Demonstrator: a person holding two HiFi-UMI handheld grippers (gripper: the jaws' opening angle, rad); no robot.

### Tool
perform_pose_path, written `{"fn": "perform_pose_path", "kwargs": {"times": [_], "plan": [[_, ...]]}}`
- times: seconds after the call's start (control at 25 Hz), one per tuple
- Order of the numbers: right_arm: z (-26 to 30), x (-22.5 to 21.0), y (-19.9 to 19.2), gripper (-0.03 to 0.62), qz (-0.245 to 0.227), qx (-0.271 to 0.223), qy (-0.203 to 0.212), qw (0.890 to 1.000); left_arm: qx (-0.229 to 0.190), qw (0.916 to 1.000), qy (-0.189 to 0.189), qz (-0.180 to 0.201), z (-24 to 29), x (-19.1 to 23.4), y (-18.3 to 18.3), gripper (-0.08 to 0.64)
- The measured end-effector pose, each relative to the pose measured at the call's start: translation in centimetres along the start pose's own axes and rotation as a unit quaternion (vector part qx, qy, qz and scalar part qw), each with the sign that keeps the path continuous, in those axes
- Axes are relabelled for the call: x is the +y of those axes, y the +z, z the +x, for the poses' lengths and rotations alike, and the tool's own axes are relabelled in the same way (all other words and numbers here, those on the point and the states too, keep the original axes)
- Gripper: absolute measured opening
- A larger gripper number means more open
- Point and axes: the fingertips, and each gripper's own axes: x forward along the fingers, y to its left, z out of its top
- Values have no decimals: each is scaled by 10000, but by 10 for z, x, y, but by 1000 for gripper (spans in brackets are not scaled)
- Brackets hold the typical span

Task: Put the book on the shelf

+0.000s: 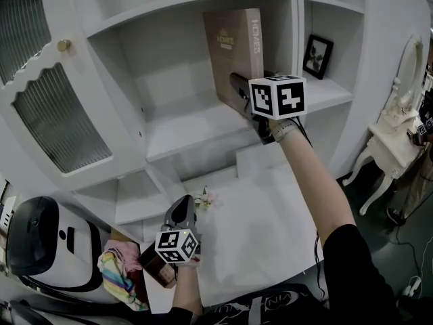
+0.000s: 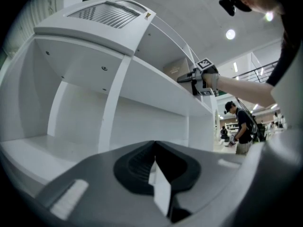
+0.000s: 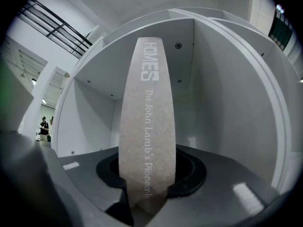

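A beige book (image 1: 233, 53) with "HOMES" on its spine stands upright in the middle compartment of the white shelf unit (image 1: 189, 131), close to the right divider. My right gripper (image 1: 237, 90) is shut on its lower part, reaching in from the front. In the right gripper view the spine (image 3: 147, 141) rises from between the jaws of the right gripper (image 3: 147, 193). My left gripper (image 1: 183, 205) hangs low over the white table (image 1: 264, 222), jaws together with nothing held. From the left gripper (image 2: 154, 174) I see the book (image 2: 176, 68) and the right gripper (image 2: 182, 79) up on the shelf.
A framed picture (image 1: 316, 56) leans in the compartment to the right. A small flower (image 1: 206, 198) lies on the table by the left gripper. A colourful cloth (image 1: 118, 266) and a white and black device (image 1: 40, 239) sit at lower left. A cabinet door with a brass knob (image 1: 63, 45) stands at left.
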Motion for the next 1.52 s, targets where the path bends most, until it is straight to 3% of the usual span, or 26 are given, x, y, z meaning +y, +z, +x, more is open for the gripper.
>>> {"fn": "perform_pose_path", "kwargs": {"times": [1.12, 1.32, 1.52], "plan": [[34, -2, -4, 182, 5, -5, 5, 10000, 184, 9997, 144, 83, -8, 5, -8, 0], [23, -1, -5, 245, -5, -92, 133, 9999, 211, 9996, 186, 99, -16, 5, -9, 0], [11, 2, -9, 261, -23, -90, 155, 9998, 224, 9996, 126, 106, -20, -1, -10, 0]]}}
